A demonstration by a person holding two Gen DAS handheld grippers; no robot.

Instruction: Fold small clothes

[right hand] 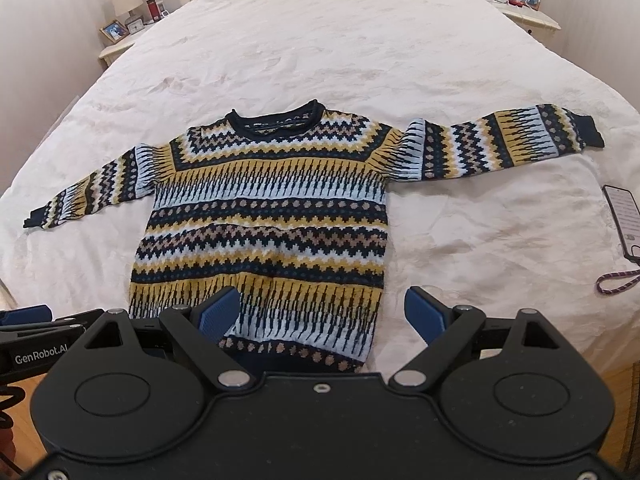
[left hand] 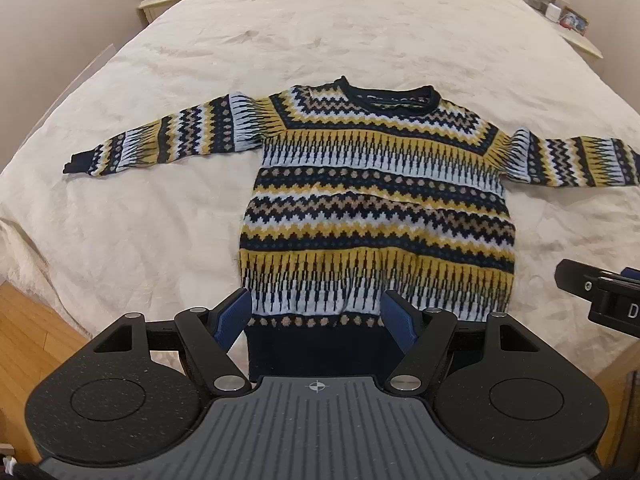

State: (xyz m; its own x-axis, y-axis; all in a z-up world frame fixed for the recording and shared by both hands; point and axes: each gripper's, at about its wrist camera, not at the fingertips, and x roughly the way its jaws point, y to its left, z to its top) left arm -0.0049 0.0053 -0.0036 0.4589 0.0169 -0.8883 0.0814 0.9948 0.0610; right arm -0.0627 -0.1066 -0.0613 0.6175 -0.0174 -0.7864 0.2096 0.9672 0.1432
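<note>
with the left gripper (left hand: 316,316) and right gripper (right hand: 322,314) both released above the hem, the flat sweater (left hand: 376,204) may be bunched if only the top knit layer is pinched.

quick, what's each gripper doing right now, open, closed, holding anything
Left gripper: jaws open, holding nothing, above the sweater hem.
Right gripper: jaws open, holding nothing, above the hem's right corner.

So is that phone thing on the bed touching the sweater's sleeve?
Apart. The right wrist view shows the phone lying near the bed's right edge, with a plain strip of bare bedspread between it and the sweater's outstretched sleeve cuff above it.
</note>
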